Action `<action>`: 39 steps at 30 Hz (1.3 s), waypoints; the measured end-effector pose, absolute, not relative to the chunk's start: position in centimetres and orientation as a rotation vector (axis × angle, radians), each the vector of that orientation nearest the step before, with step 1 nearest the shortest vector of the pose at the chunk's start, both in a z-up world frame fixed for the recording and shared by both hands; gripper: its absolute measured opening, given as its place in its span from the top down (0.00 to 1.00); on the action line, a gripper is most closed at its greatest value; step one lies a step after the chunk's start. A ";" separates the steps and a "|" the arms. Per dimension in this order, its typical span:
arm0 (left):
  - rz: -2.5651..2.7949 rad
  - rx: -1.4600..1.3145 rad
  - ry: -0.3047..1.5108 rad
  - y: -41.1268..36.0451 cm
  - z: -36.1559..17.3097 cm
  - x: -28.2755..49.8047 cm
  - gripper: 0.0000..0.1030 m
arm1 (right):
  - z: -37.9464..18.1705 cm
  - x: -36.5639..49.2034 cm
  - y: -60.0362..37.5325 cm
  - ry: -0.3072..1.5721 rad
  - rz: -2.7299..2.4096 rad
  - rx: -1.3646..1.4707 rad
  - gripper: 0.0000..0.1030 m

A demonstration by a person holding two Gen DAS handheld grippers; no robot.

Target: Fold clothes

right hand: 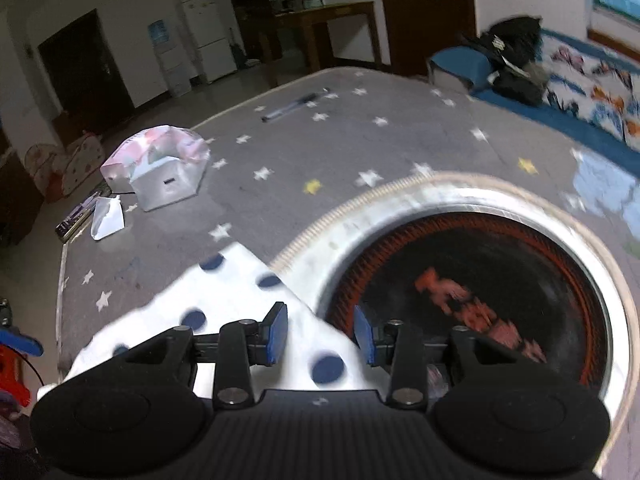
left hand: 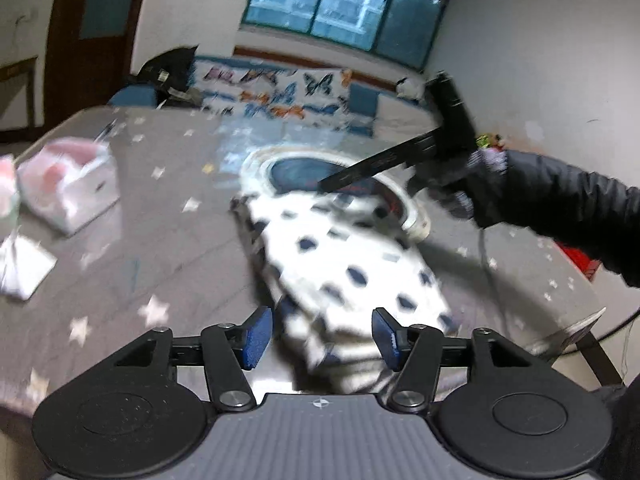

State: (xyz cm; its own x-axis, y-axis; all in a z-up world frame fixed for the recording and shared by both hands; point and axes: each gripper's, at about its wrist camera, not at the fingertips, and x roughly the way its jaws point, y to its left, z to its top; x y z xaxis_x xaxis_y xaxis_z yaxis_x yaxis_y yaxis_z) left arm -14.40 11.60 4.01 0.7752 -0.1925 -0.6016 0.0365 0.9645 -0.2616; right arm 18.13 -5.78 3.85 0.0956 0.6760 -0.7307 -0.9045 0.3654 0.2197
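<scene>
The left tongs (left hand: 322, 338) sit nearest the lens, jaws apart with the near end of the polka-dot garment (left hand: 348, 264) lying loose between the blue pads, nothing pinched; the right tongs (right hand: 321, 336) are likewise parted, with a corner of the same cloth under them and not clamped. The garment lies partly folded on the star-print counter (left hand: 168, 216), its far end over the rim of the round inset heater (right hand: 400, 208). It looks light, soft and floppy, likely to sag and slip, so corners or the folded edge seem the best hold.
</scene>
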 end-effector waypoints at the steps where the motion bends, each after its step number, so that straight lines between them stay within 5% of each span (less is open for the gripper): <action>1: -0.119 -0.246 0.694 11.7 3.6 -14.5 0.42 | 3.6 18.5 -6.2 0.885 1.193 -0.307 0.62; 15: -0.139 -0.247 0.779 10.3 1.2 -14.6 0.42 | 1.6 20.2 -7.8 0.979 1.191 -0.209 0.63; 26: -0.163 -0.234 0.787 10.0 0.8 -14.0 0.42 | 1.8 19.2 -9.3 0.970 1.167 -0.195 0.88; 39: -0.103 -0.096 0.757 9.6 0.2 -11.3 0.43 | 3.0 17.9 -15.3 0.895 1.012 -0.134 0.93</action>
State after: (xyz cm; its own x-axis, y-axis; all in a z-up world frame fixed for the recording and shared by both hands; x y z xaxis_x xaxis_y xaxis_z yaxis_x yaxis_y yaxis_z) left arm -11.33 9.64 0.20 0.7221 -0.1277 -0.6799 0.0588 0.9906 -0.1237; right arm 17.92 -15.28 3.00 0.2194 0.6772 -0.7023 -0.7801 0.5541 0.2905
